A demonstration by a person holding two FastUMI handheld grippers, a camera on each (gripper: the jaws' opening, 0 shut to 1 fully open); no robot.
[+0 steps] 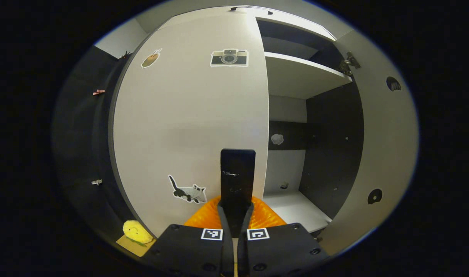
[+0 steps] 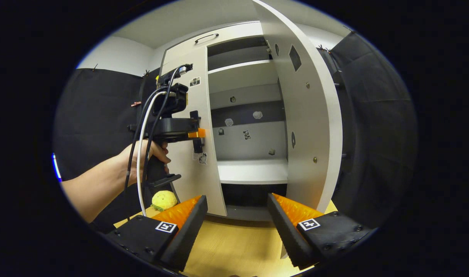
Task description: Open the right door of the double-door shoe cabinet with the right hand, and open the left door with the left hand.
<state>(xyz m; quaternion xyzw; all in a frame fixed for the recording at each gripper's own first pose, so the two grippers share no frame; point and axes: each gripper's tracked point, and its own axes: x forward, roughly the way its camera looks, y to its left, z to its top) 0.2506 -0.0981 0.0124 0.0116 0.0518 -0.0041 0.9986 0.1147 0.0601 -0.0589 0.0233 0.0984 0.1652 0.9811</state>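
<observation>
White shoe cabinet (image 2: 253, 171) stood ahead on the wooden floor (image 2: 234, 246). Its right door (image 2: 307, 115) hung wide open; its left door (image 1: 192, 115) was closed. My left gripper (image 1: 237, 181) was clenched on that door's black handle (image 1: 237, 169). My right gripper (image 2: 236, 221) was released, fingers spread, well apart from the cabinet. Yellow plush toy (image 2: 164, 200) lay near the left door's foot.

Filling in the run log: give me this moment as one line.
right door: open | left door: closed | left gripper: shut on left door handle | right gripper: open, holding nothing
</observation>
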